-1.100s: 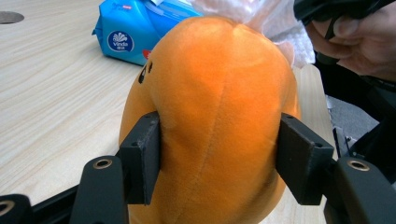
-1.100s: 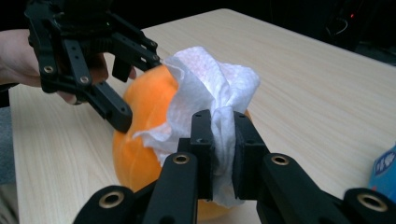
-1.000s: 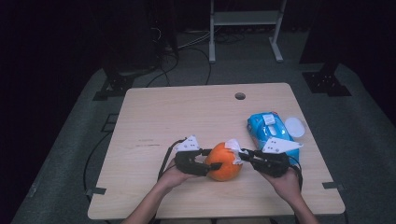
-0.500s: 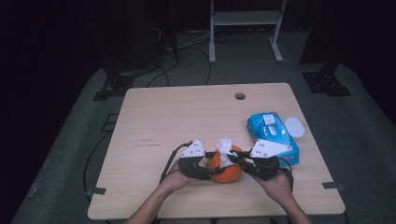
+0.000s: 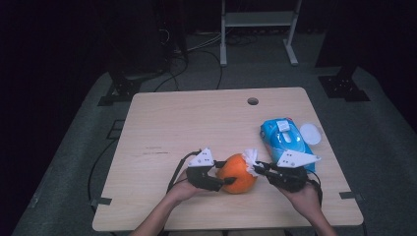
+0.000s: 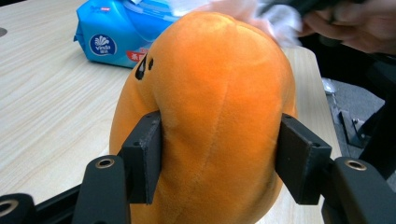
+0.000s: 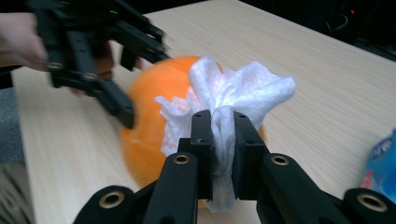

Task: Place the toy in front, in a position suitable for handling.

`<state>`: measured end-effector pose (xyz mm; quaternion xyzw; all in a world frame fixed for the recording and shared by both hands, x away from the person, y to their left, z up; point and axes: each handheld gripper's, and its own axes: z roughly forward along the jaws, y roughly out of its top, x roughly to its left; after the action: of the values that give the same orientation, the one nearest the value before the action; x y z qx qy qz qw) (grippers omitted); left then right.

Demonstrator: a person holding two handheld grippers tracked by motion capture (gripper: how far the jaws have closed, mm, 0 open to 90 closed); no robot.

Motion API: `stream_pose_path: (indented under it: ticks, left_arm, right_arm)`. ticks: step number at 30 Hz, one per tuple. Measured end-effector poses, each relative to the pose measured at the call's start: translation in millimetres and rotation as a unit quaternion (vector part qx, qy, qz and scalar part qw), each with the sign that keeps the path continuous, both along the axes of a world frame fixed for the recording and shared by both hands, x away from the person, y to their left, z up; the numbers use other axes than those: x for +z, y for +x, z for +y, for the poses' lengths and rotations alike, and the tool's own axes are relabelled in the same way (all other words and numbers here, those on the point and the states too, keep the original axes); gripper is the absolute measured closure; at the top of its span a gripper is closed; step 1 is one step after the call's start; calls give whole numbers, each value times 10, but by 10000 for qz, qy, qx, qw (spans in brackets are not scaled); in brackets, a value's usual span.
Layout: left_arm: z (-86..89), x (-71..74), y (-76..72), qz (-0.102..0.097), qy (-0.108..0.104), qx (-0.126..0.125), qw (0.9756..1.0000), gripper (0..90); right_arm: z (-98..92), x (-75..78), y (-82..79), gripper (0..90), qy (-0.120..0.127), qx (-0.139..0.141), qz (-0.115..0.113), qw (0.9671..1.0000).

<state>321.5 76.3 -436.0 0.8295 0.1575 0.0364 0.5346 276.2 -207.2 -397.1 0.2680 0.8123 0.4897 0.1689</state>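
An orange plush toy rests on the wooden table near its front edge. My left gripper is shut on the plush toy, its pads dented into the soft sides. My right gripper is shut on a crumpled white wipe, which it holds against the plush toy's upper right side. From the high view the wipe shows as a white tuft at the toy's top right.
A blue pack of wipes lies at the right of the table, with a white round lid beside it. A small round hole sits near the table's far edge. A metal stand and cables are on the floor beyond.
The right gripper with the wipe has slid from the top of the plush toy to its upper right side. The left gripper has kept its hold in place.
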Motion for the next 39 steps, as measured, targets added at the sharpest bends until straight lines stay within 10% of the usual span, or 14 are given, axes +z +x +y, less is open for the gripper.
stream_pose_path:
  ticks: [11,26,39]
  left_arm:
    - [-125,27,-103,-368,261,-206,9988,388]
    - [-103,2,-72,-286,178,-161,9993,365]
    - [-201,2,-139,-472,273,-209,9983,371]
  right_arm:
    - [361,198,26,805,-128,459,-284,9985]
    - [-22,71,71,807,-106,4,49,9999]
    - [459,245,56,810,-457,611,-57,9971]
